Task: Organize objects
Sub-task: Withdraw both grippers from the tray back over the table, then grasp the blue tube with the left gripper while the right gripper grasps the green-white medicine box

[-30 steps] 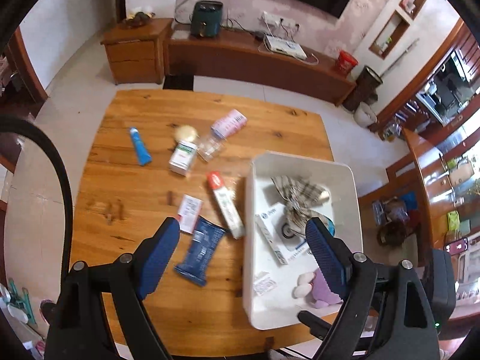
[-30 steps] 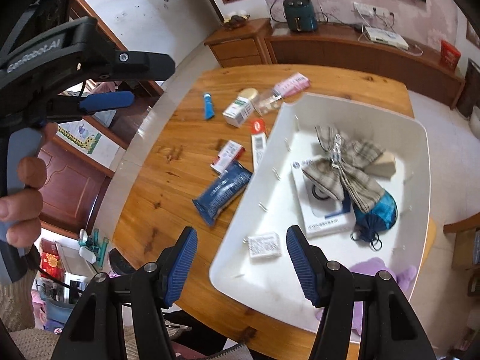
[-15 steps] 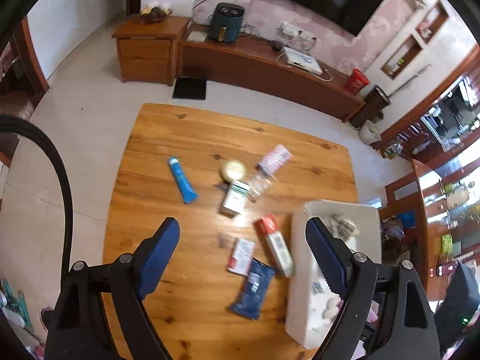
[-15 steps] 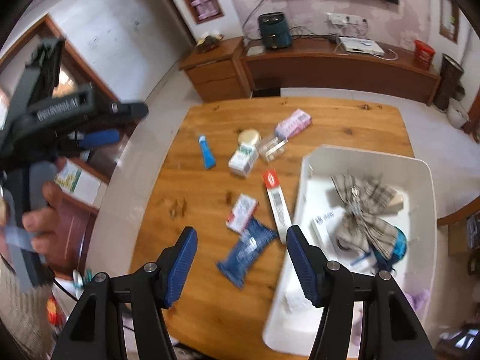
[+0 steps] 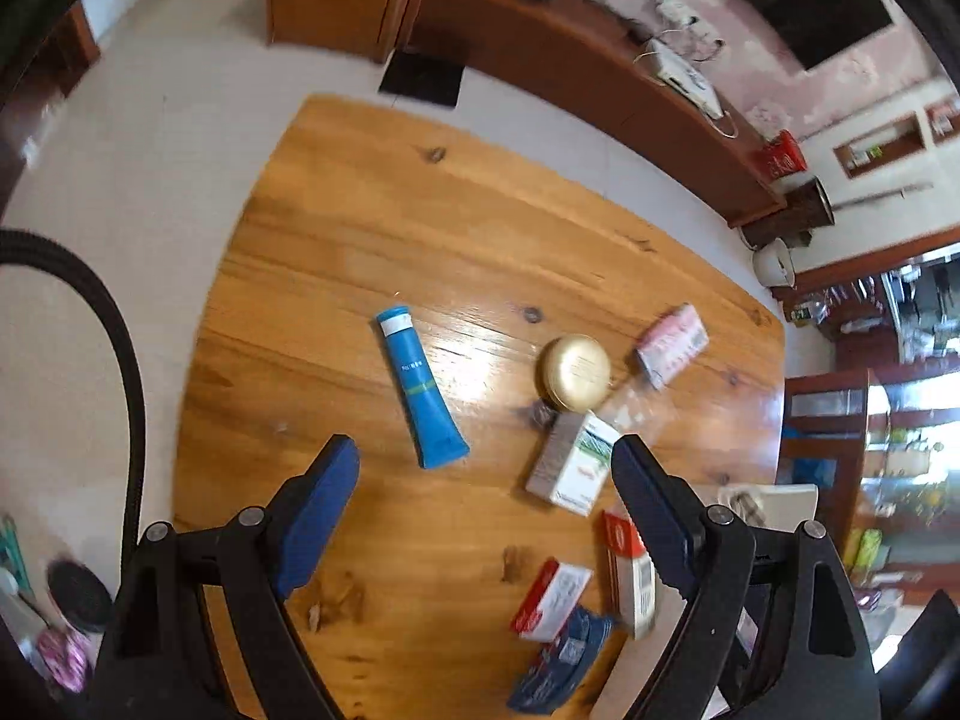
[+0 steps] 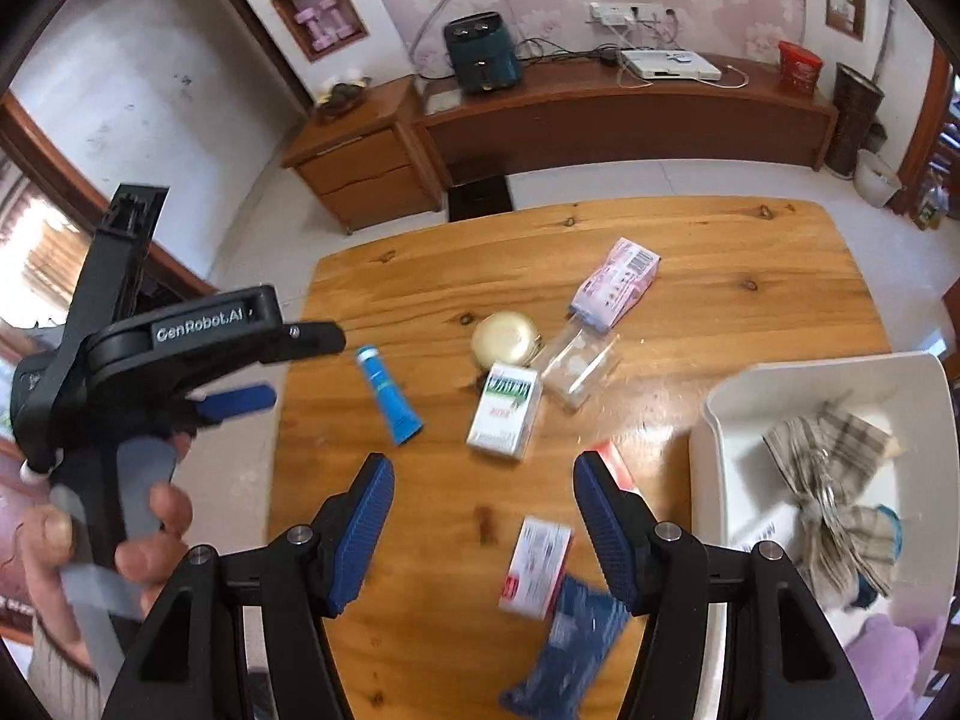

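I have both sets of tongs spread wide and empty above the glossy wooden desk [image 6: 720, 252]: the left tongs [image 5: 486, 516] hang over the blue squeeze tube with a white cap [image 5: 420, 387], and the right tongs [image 6: 483, 519] face the white-and-green carton [image 6: 504, 411]. My guess is the tube goes next into the white plastic bin [image 6: 702, 456] at the desk's right, which already holds a plaid cloth bundle [image 6: 828, 468]. To do it well I would bring the left tongs down so the tube's body sits between the fingers, crosswise to its length, and close around the middle rather than the flat crimped end, since the soft wall should give and the cap end may tip. The tube lies flat toward the left of the desk, cap far, crimp near, well apart from the round gold tin [image 5: 573, 372]. That tin touches the carton, with a clear plastic box [image 6: 579, 363] just beside it and a pink barcoded packet [image 6: 615, 282] farther back. Nearer me lie a red-and-white box [image 6: 537, 564] and a dark blue pouch [image 6: 570, 654], both blurred.
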### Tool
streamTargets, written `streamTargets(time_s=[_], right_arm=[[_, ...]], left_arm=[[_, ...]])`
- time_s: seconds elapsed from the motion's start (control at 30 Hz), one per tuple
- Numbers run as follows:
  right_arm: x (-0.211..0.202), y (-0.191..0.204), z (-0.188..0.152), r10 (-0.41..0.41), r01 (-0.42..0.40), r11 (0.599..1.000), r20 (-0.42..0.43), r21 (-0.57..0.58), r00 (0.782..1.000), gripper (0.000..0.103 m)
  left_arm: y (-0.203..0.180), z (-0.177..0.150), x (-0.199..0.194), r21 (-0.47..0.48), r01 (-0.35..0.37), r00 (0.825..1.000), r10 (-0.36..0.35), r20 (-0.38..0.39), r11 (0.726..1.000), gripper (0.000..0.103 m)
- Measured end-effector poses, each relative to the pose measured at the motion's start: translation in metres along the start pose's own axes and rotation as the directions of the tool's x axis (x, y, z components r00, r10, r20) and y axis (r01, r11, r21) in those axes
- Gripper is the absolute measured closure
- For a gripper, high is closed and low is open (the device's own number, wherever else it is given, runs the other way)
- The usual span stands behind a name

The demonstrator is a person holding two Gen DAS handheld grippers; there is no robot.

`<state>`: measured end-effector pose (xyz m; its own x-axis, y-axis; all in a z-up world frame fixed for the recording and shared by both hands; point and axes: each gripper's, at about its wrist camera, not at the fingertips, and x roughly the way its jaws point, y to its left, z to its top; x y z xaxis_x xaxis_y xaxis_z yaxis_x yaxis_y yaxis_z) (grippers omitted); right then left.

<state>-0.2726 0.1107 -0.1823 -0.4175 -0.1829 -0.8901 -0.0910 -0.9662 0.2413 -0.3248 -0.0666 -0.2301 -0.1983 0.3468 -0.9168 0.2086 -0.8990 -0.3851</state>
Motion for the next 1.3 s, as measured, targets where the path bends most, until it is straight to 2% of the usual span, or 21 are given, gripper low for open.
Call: streamTargets(time_s=[0.13,0.3,0.4,0.6,0.73,0.9,0.93,0.97,1.13,1.2,1.27,1.3], right_arm=[[0.041,0.004,0.010,-0.037,0.037,0.999,-0.038,0.000,0.999,0.040],[0.081,0.006,0.013,-0.075,0.075,0.997,-0.083,-0.009,0.994,0.040],[0.096,0.006,0.015,-0.093,0.092,0.996,-0.108,-0.005,0.990,0.040],[0.120,0.002,0.016,-0.109,0.112,0.994,-0.159,0.015,0.981,0.041],[0.131,-0.002,0.015,-0.117,0.123,0.992,-0.185,0.023,0.976,0.049],[0.140,-0.009,0.013,-0.116,0.127,0.991,-0.214,0.038,0.970,0.063],[0.140,-0.009,0.013,-0.115,0.126,0.991,-0.215,0.037,0.970,0.065],[0.140,-0.010,0.012,-0.113,0.123,0.992,-0.215,0.036,0.970,0.065],[0.141,-0.013,0.014,-0.098,0.108,0.994,-0.213,0.036,0.972,0.066],[0.139,-0.015,0.013,-0.091,0.101,0.994,-0.216,0.040,0.972,0.068],[0.138,-0.017,0.013,-0.080,0.092,0.995,-0.220,0.044,0.972,0.068],[0.137,-0.016,0.011,-0.078,0.090,0.995,-0.222,0.044,0.972,0.068]], left_arm=[[0.008,0.010,0.025,-0.063,0.015,1.000,-0.017,-0.026,0.998,0.015],[0.014,0.017,0.046,-0.112,-0.046,0.998,0.042,-0.037,0.993,0.016],[0.016,0.018,0.053,-0.143,-0.057,0.998,0.051,-0.046,0.988,0.016],[0.017,0.017,0.061,-0.166,-0.124,0.992,0.117,-0.050,0.978,0.018],[0.015,0.015,0.060,-0.187,-0.170,0.985,0.167,-0.032,0.967,0.023],[0.014,0.012,0.066,-0.211,-0.199,0.980,0.192,-0.056,0.957,0.033],[0.015,0.012,0.067,-0.218,-0.209,0.978,0.201,-0.060,0.953,0.038],[0.015,0.012,0.068,-0.221,-0.218,0.976,0.210,-0.063,0.950,0.043],[0.016,0.011,0.070,-0.217,-0.262,0.965,0.251,-0.073,0.940,0.048],[0.015,0.010,0.070,-0.200,-0.290,0.957,0.281,-0.070,0.936,0.059],[0.016,0.010,0.068,-0.186,-0.318,0.948,0.310,-0.071,0.930,0.075],[0.018,0.010,0.067,-0.188,-0.311,0.950,0.303,-0.069,0.932,0.078]])
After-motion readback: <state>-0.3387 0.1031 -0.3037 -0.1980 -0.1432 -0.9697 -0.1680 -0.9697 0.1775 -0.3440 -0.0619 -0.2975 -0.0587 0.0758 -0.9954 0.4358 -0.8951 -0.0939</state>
